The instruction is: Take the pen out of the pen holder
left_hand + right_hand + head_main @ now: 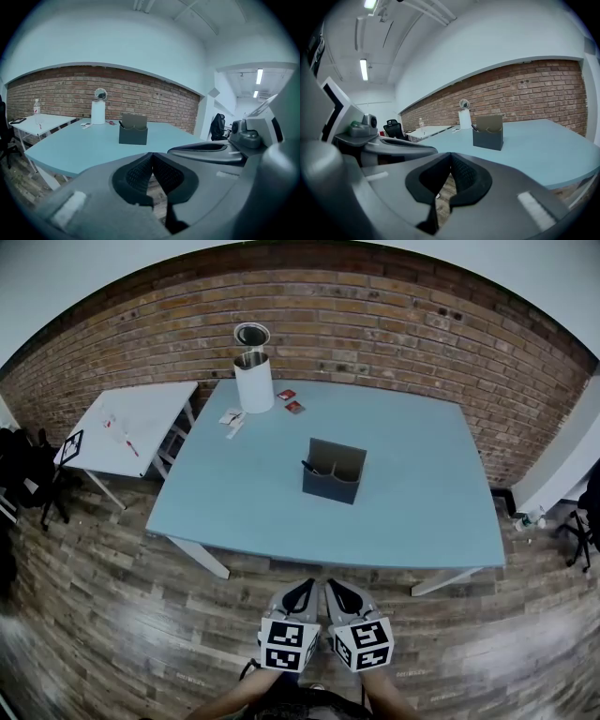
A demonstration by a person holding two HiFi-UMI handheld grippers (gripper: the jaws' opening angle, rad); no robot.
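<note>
A dark grey pen holder (334, 472) stands near the middle of the light blue table (412, 521). A black pen (308, 466) leans in its left compartment, its tip poking over the rim. The holder also appears in the left gripper view (133, 130) and the right gripper view (488, 132). Both grippers hang side by side over the wooden floor, short of the table's near edge, far from the holder. My left gripper (303, 592) and my right gripper (340, 592) are shut with nothing between their pads (152, 172) (451, 174).
A white cylinder (253, 381) with a round mirror (250, 335) behind it stands at the table's far left, with small red and white packets (289, 401) nearby. A white side table (131, 426) sits left. The brick wall (375, 324) runs behind.
</note>
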